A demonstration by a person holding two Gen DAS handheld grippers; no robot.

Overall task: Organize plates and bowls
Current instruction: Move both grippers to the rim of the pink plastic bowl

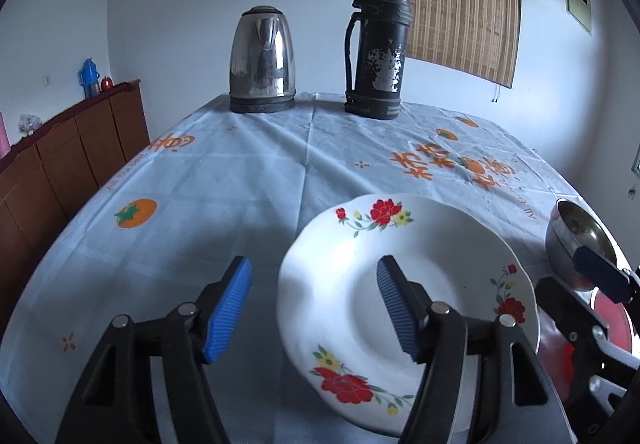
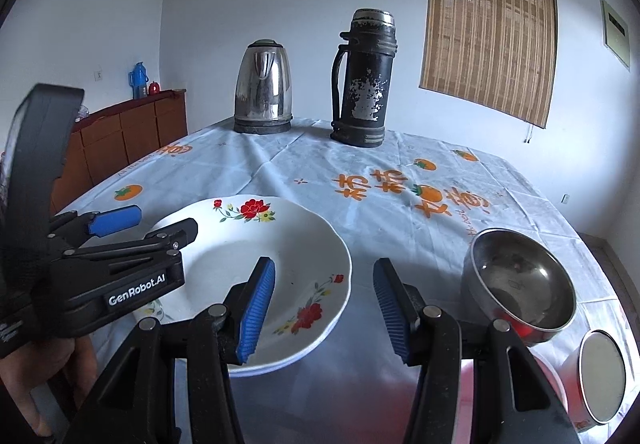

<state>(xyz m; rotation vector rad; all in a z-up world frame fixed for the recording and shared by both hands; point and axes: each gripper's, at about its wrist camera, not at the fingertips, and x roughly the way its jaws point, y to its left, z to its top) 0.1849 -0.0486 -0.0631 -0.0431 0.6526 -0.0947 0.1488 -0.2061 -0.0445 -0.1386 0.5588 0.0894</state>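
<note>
Both fisheye views are daylit but cool and a bit dim, soft light filtering through the bamboo blind [image 2: 490, 28] at upper right, black vignette in the corners and walls bowed hard toward the edges. The kettle [image 1: 262, 60] shows bright streak reflections, and broad soft shadows darken the tablecloth [image 1: 248, 168] nearest the cameras. Centre is sharp; the near gripper bodies and frame margins go soft.

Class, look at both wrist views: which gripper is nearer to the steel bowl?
Right. The right gripper hovers open between the flowered plate and the steel bowl; the left gripper straddles the plate's far rim, away from the bowl.
</note>
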